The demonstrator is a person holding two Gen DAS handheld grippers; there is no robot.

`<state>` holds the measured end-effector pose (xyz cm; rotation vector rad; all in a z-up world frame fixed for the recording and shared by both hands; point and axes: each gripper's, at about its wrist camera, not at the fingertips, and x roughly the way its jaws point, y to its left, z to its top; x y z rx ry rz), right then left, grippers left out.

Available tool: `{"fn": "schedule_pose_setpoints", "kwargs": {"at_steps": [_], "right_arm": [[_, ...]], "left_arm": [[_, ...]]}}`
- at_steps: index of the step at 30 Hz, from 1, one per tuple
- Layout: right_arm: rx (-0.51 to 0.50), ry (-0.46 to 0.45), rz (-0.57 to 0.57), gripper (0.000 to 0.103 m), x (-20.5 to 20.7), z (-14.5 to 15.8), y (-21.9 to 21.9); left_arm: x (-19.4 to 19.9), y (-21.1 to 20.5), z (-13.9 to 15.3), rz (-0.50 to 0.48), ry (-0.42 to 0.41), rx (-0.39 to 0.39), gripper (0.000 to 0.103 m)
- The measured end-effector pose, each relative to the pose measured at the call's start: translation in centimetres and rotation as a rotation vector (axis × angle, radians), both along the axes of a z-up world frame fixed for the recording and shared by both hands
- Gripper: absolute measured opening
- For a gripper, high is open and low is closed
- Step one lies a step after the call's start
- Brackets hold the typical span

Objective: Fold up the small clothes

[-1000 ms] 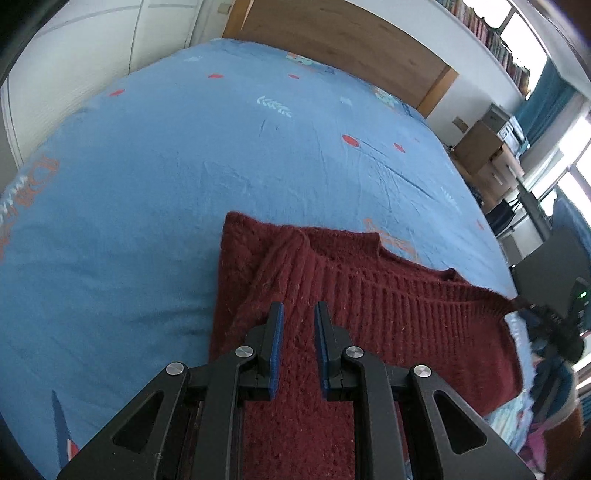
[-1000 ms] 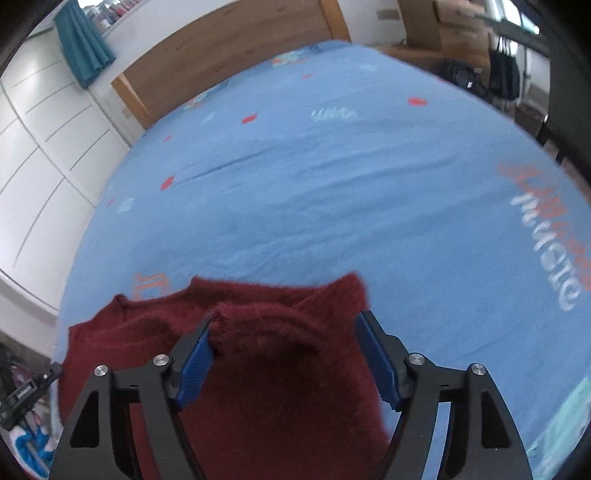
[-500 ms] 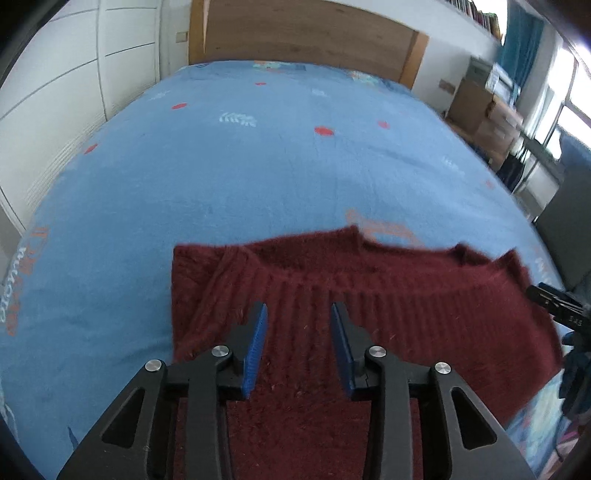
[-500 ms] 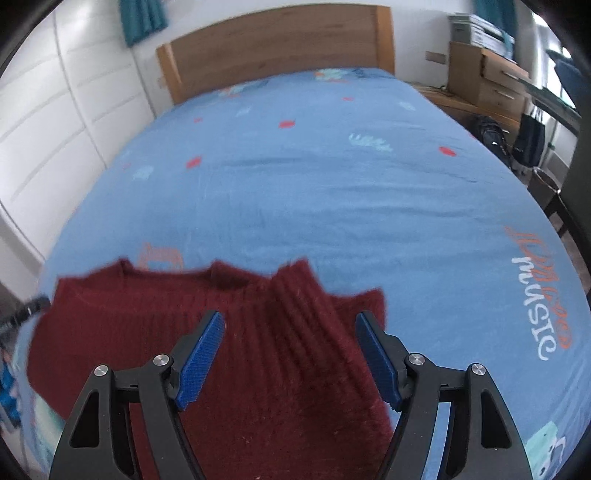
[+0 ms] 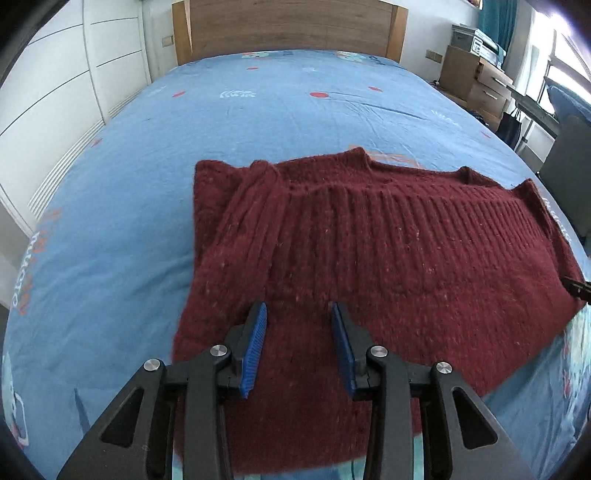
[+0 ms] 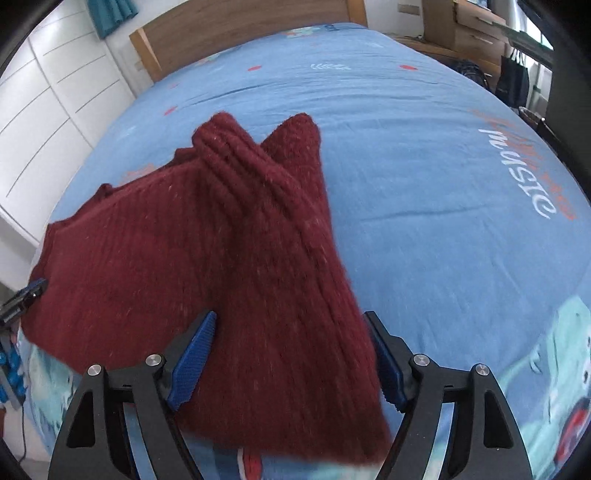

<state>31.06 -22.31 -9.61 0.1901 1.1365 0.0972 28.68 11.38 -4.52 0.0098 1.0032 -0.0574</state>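
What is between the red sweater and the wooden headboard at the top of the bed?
Only bare blue bedsheet with small printed patterns lies between the red sweater and the wooden headboard. The left wrist view shows it best.

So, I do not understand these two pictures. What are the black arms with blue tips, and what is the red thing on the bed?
No robot is here. A person carries a hand-held grasping tool in each hand, and a small camera on each one looks forward along its two fingers. One picture is from the left tool, the other from the right tool. The blue tips are soft pads. The red thing is a dark red ribbed knitted sweater, partly folded, lying on the blue printed bed sheet. Both tools stand open above the sweater; neither holds it.
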Motion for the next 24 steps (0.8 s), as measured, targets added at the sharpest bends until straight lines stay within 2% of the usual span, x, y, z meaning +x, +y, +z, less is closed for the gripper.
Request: {"fn": "schedule_pose_setpoints", "kwargs": {"at_steps": [4,6,9,11,15,18,21,24], "right_arm": [[-0.053,-0.045,0.024,0.079,-1.1,2.1,0.3],[-0.079,-0.111,0.047,0.079,-1.4,4.2,1.1],[-0.068,-0.185,0.085,0.079,-0.7,6.4,2.7],[-0.061,-0.2,0.114,0.079,0.0,6.9,3.8],[-0.086,-0.173,0.16,0.079,2.0,5.2,6.5],[-0.122,-0.132,0.166,0.079,2.7,3.1,7.3],[-0.126,-0.086,0.157,0.079,2.1,0.6,6.8],[-0.095,-0.097,0.136,0.079,0.8,0.3,6.5]], "left_arm": [[-0.1,-0.7,1.8,0.003,-0.043,0.01,0.032],[0.1,-1.1,2.5,0.002,-0.067,0.015,0.034],[1.3,-2.2,3.1,-0.006,-0.093,0.017,0.037],[2.1,-2.8,2.9,-0.011,-0.094,0.019,0.038],[3.5,-3.8,1.5,-0.012,-0.068,0.031,0.039],[3.8,-3.5,-0.1,0.01,-0.035,0.038,0.044],[2.9,-3.0,-1.8,0.026,-0.025,0.034,0.052],[1.3,-2.9,-1.6,0.035,-0.038,0.03,0.057]]}}
